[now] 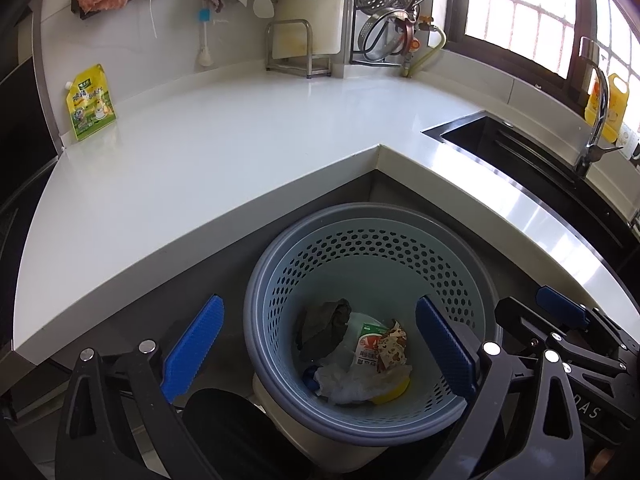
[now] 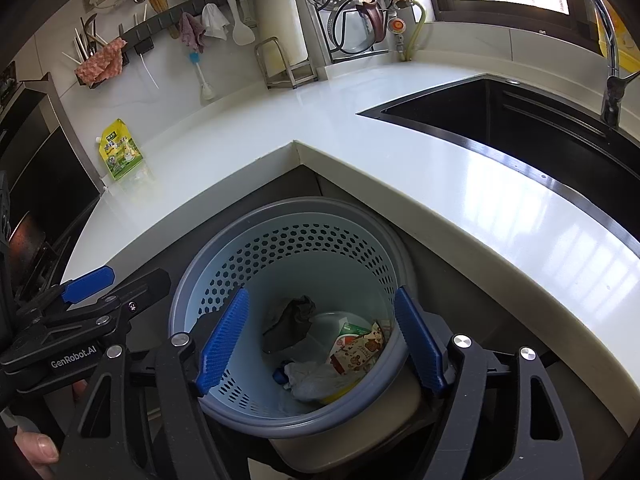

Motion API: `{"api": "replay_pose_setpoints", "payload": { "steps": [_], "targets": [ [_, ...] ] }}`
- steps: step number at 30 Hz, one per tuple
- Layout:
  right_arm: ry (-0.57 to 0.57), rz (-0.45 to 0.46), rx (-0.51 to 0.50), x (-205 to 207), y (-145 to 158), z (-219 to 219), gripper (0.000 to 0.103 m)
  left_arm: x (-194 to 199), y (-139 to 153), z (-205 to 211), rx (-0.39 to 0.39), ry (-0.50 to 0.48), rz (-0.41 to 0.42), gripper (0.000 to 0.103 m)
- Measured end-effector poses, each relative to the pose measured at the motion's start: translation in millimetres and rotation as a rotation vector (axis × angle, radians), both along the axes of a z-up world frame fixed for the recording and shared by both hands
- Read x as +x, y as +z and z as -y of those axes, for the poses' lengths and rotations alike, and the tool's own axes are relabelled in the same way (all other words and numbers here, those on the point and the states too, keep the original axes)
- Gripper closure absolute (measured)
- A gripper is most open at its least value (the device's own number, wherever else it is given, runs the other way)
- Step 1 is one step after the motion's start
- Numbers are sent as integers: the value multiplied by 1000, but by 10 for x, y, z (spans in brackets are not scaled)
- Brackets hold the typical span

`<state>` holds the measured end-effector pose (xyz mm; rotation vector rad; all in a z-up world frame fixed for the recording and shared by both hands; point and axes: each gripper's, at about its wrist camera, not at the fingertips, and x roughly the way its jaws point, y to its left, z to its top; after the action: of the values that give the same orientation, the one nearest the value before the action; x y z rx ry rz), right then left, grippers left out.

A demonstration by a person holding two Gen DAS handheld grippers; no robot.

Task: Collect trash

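Both claws — left (image 1: 320,344), right (image 2: 322,344) — hang wide open and empty over the bin (image 1: 256,300), trash (image 1: 360,360) inside; only a pouch (image 1: 90,100) remains on the table (image 1: 240,140).

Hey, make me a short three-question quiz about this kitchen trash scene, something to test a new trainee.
1. True or false: both grippers, left gripper and right gripper, are open and empty.
2. Where does the trash lie? A) on the counter B) in the perforated bin C) in the sink
3. Name the item standing on the counter by the wall.

Key: 1 true; 2 B; 3 the yellow-green pouch.
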<state>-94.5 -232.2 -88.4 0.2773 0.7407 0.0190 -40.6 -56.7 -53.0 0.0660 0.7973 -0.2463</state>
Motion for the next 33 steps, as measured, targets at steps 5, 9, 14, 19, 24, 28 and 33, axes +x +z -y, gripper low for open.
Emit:
{"api": "replay_pose_setpoints", "payload": {
  "steps": [5, 9, 14, 19, 24, 28, 33],
  "targets": [
    [2, 3, -1, -4, 7, -3, 30, -1, 19, -19, 0, 13, 3, 7],
    [2, 4, 2, -9, 13, -1, 30, -6, 27, -29, 3, 25, 8, 7],
    [2, 10, -1, -22, 39, -11, 30, -12, 27, -36, 11, 39, 11, 7],
    [3, 15, -2, -39, 59, -19, 30, -14, 25, -42, 14, 43, 10, 7],
    [7, 21, -6, -55, 85, -40, 30, -19, 37, -58, 15, 49, 18, 7],
    [8, 23, -6, -65, 88, -42, 30, -26, 38, -66, 17, 50, 17, 7],
    [10, 24, -6, -67, 91, -41, 30, -36, 45, -68, 22, 53, 21, 7]
  ]
}}
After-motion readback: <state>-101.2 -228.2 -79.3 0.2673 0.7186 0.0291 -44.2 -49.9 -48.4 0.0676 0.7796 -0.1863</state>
